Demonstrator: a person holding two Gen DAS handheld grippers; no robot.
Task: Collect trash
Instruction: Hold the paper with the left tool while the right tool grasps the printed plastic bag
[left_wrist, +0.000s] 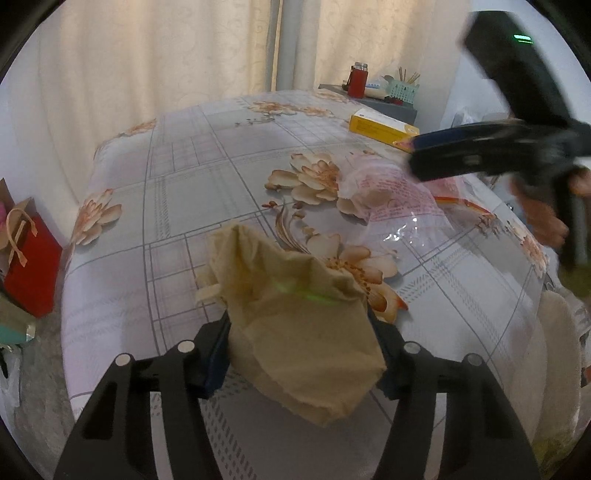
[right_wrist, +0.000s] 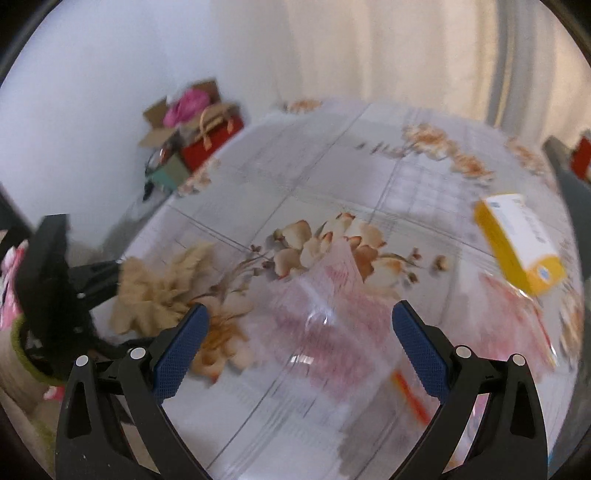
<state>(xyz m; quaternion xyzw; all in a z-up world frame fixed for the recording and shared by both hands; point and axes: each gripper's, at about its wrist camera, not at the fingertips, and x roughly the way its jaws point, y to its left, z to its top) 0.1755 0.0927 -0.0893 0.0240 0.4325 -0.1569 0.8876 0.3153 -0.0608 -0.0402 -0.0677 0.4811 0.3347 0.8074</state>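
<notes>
1. Two grippers are in your hands. Nearest in the left wrist view, your left gripper has both pads pressed against the sides of a crumpled tan paper, clamping it where it lies on the flowered bedsheet.
2. Your right gripper is spread wide with nothing between its blue pads; it hangs over a clear plastic wrapper printed in red.
3. That wrapper lies flat on the sheet, just beyond the tan paper and to its right, apart from it.
4. Farther back on the sheet a yellow box rests near the right edge, just past the wrapper.
5. Your right hand grips its handle at the right edge of the left view, blurred.
6. Beyond the bed, a red bottle stands on a grey side table.
7. Off the bed's left side, a red gift bag sits on the floor.
8. Pale curtains hang farthest back.
</notes>
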